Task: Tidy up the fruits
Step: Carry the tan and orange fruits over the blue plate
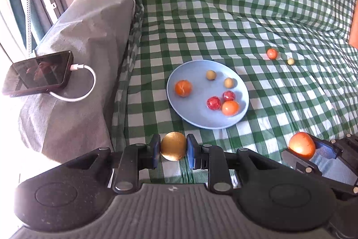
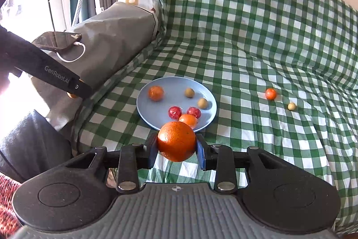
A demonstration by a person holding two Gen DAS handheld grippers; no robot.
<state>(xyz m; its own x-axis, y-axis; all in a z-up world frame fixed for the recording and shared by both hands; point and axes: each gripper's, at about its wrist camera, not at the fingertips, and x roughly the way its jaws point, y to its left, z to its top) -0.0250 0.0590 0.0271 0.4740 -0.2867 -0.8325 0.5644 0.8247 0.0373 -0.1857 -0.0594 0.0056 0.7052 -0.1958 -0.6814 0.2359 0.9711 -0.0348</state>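
Note:
A light blue plate (image 1: 192, 114) (image 2: 143, 109) lies on the green checked cloth and holds several small fruits: two orange, two red, two tan. My left gripper (image 1: 173, 149) is shut on a golden-brown kiwi (image 1: 173, 146), just in front of the plate's near rim. My right gripper (image 2: 176, 148) is shut on an orange (image 2: 176, 141), also near the plate's front edge; it shows in the left wrist view (image 1: 302, 146) at the lower right. A small red-orange fruit (image 1: 272, 53) (image 2: 271, 93) and a small tan fruit (image 1: 290, 61) (image 2: 291, 106) lie loose on the cloth, right of the plate.
A grey-covered armrest (image 1: 89, 37) stands to the left with a phone (image 1: 40, 73) on a white charging cable (image 1: 87, 82). The checked cloth (image 1: 246, 3) rises up a backrest behind the plate. A window is at the far left.

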